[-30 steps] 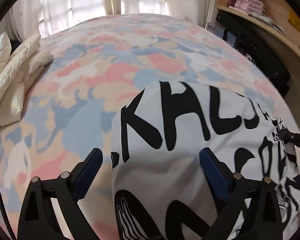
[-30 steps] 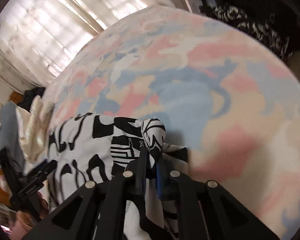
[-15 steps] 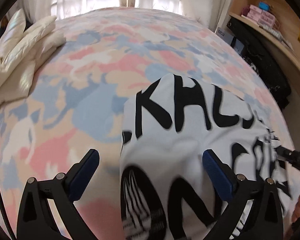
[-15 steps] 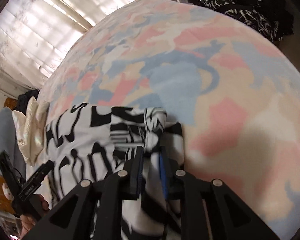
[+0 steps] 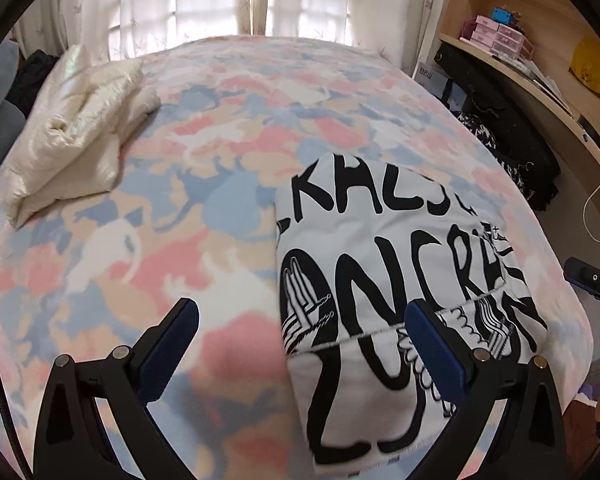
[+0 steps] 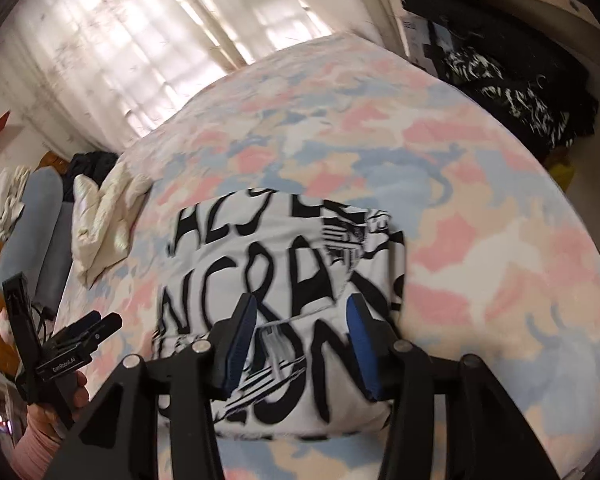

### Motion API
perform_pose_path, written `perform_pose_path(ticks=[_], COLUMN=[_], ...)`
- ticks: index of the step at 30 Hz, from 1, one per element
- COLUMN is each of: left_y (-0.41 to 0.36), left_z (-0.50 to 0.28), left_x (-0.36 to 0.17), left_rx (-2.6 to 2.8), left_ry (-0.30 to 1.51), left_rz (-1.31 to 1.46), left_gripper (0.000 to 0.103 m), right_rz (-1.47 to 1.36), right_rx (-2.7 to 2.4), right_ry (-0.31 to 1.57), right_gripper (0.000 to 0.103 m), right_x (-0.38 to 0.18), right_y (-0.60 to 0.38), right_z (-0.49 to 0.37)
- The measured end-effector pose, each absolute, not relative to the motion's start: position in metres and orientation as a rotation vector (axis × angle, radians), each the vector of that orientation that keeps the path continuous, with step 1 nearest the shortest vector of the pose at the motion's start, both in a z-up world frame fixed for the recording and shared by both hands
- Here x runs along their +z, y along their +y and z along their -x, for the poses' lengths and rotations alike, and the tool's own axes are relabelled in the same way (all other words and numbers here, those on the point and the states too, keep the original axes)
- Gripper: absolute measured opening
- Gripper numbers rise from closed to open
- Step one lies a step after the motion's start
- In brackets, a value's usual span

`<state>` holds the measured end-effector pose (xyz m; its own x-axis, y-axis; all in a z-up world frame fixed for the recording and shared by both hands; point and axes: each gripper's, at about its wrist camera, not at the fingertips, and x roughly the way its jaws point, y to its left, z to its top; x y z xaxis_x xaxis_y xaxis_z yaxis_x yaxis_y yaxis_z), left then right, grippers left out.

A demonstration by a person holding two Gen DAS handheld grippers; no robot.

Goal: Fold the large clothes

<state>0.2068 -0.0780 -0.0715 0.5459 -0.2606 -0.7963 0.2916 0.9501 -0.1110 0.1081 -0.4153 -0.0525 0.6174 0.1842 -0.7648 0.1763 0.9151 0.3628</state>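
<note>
We see a bed (image 5: 228, 168) filling most of both views, its cover a soft fleece blotched in pink, blue, peach and white. Behind it hang sheer pale curtains (image 5: 220, 4) with daylight coming through. To the right of the bed runs a curved wooden shelf (image 5: 540, 76) with small pink boxes on it, and dark clothes (image 6: 512, 80) are heaped beneath it.

On the left part of the bed lies a cream quilted jacket (image 5: 76, 128), puffy and shiny, loosely bundled, well apart from the shirt (image 5: 384, 280). The shirt is white with bold black lettering; it lies folded into a flat rectangle on the near right part of the bed, a stitched hem crossing its top layer.

Our left claw (image 5: 302, 344) hangs above the shirt's left edge, blue pads spread wide, gripping nothing. Our right claw (image 6: 300, 340) has just been opening; its jaws stand parted above the shirt's near right part, and the cloth is released.
</note>
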Motion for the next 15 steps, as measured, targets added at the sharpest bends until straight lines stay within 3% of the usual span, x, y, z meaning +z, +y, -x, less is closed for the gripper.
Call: perform_pose_path(ticks=[3, 11, 13, 15], left_y=[-0.071, -0.063, -0.063, -0.065], left_z=[-0.194, -0.174, -0.17, -0.165], left_x=[-0.06, -0.051, -0.054, -0.057], left_rx=[-0.325, -0.335, -0.354, -0.356], left_ry=[0.92, 0.955, 0.954, 0.949], left_rz=[-0.041, -0.023, -0.026, -0.047], left_gripper=[0.102, 0.102, 0.102, 0.102], right_rz=[-0.391, -0.345, -0.345, -0.339], right_rx=[0.013, 0.053, 0.063, 0.061], right_ry=[0.908, 0.927, 0.945, 0.958], right_gripper=[0.058, 0.061, 0.069, 0.071], right_x=[-0.044, -0.038, -0.041, -0.044], right_y=[-0.404, -0.385, -0.384, -0.384], right_z=[-0.102, -0.091, -0.089, -0.088])
